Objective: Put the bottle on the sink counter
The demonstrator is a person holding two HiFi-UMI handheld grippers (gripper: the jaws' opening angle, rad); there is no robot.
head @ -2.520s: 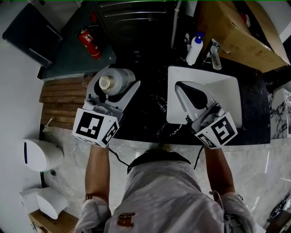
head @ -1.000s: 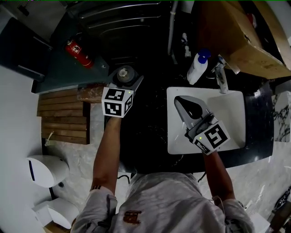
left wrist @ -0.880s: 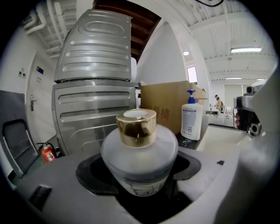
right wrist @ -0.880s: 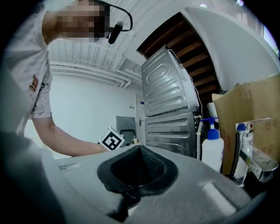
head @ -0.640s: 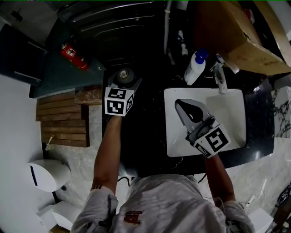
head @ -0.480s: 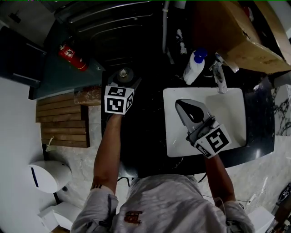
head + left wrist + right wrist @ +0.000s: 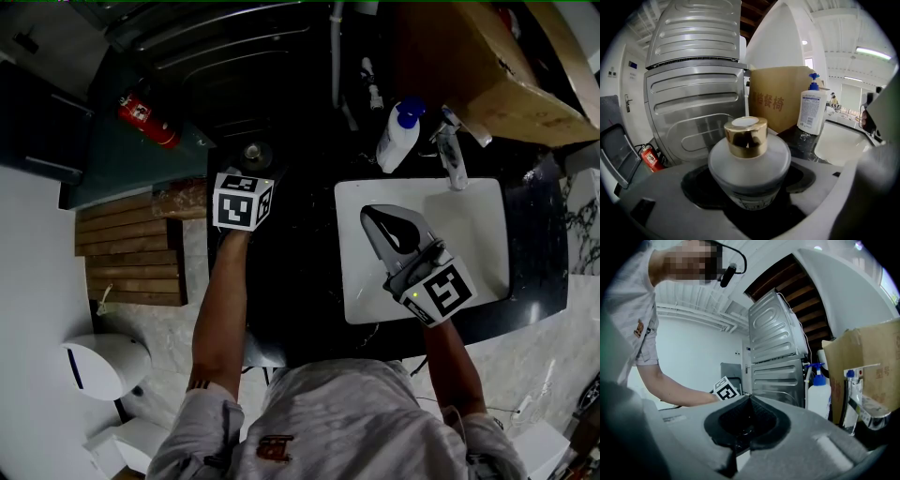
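Gripping the gold-capped bottle (image 7: 749, 164) round its belly, left claw (image 7: 253, 169) stands wide at back left corner of dark tabletop (image 7: 300, 262). Bottle base hidden behind jaws; contact with tabletop unclear. Empty right claw (image 7: 748, 399) clenched over white sink (image 7: 478, 216).

The dark speckled bench (image 7: 300, 248) carried a white rectangular sink (image 7: 483, 244) set into its right half. Just behind the sink's far rim stood a chrome tap (image 7: 452, 155), and beside the sink's far left corner a white pump bottle with a blue top (image 7: 395, 139). A cardboard box (image 7: 483, 70) stood beyond the sink, further back. Well left of the sink, near the bench's far left corner, was a gold-capped bottle (image 7: 749, 164); whether its base touched the bench could not be told.
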